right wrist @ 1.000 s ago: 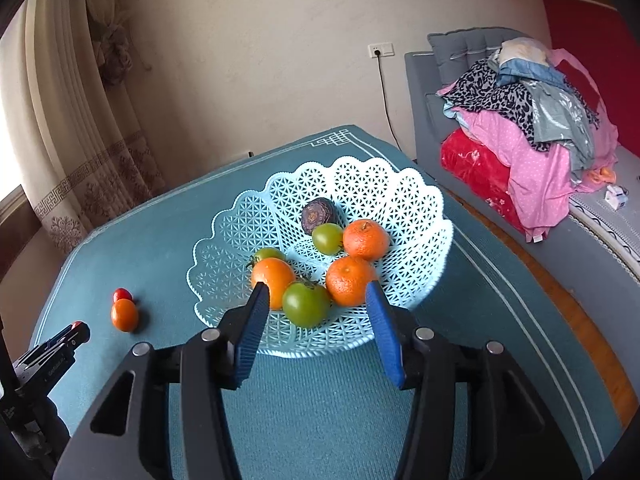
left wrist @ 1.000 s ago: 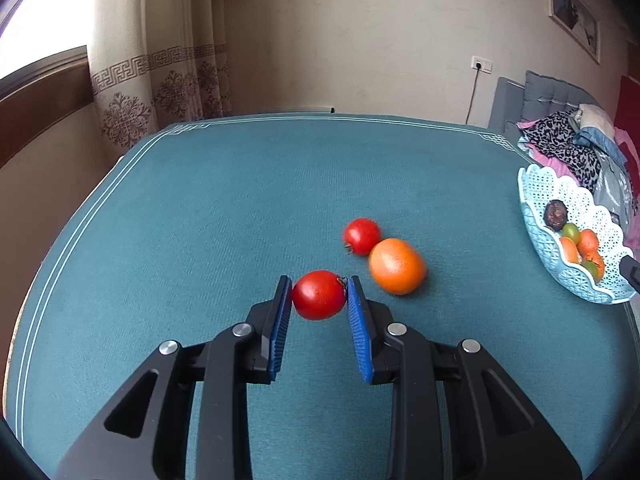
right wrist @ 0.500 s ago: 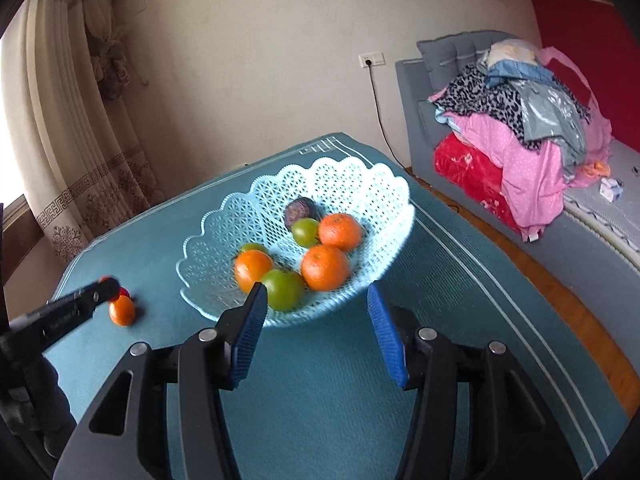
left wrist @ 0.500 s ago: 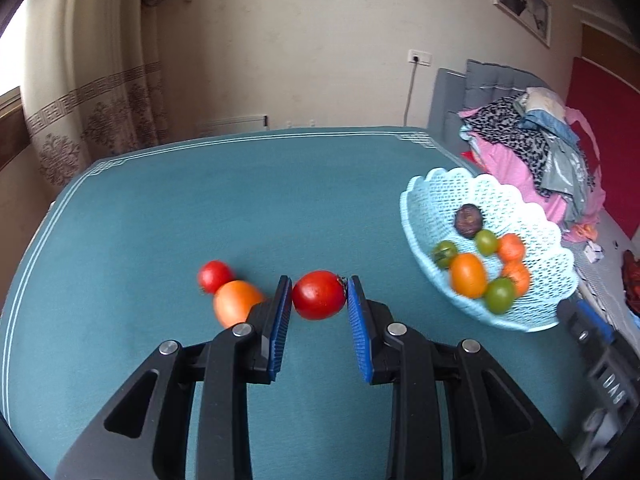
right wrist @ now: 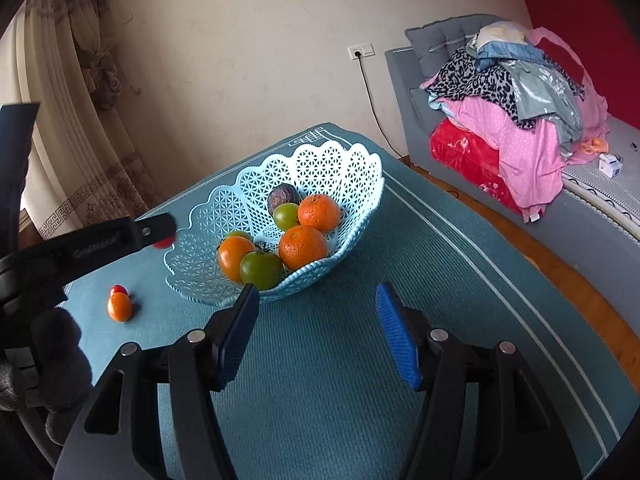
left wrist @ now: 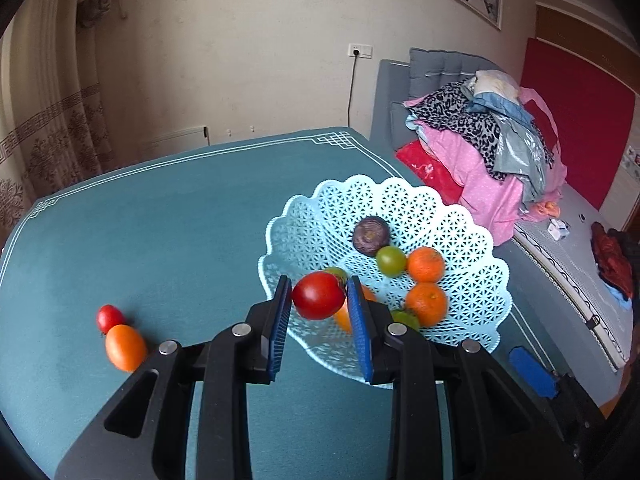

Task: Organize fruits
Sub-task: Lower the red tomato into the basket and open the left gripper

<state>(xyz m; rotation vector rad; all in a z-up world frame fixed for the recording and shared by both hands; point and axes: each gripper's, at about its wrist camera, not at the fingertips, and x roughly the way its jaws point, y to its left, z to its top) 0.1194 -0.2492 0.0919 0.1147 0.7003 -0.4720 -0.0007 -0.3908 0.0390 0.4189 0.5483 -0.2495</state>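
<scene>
Teal desk (left wrist: 168, 240): lacy blue plastic basket (left wrist: 472, 236) holds six fruits; two lie at nine o'clock. Left claw (left wrist: 319, 300) grasps round red tomato (left wrist: 318, 295); right claw (right wrist: 316, 328) released.

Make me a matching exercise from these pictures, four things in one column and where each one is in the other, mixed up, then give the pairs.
Things:
1. large red tomato
2. purple fruit
3. small red tomato
4. right gripper

Places:
A. on the tablecloth beside a loose orange fruit
B. open, holding nothing
C. between the left gripper's fingers
D. in the basket

Pairs: 1-C, 2-D, 3-A, 4-B
</scene>
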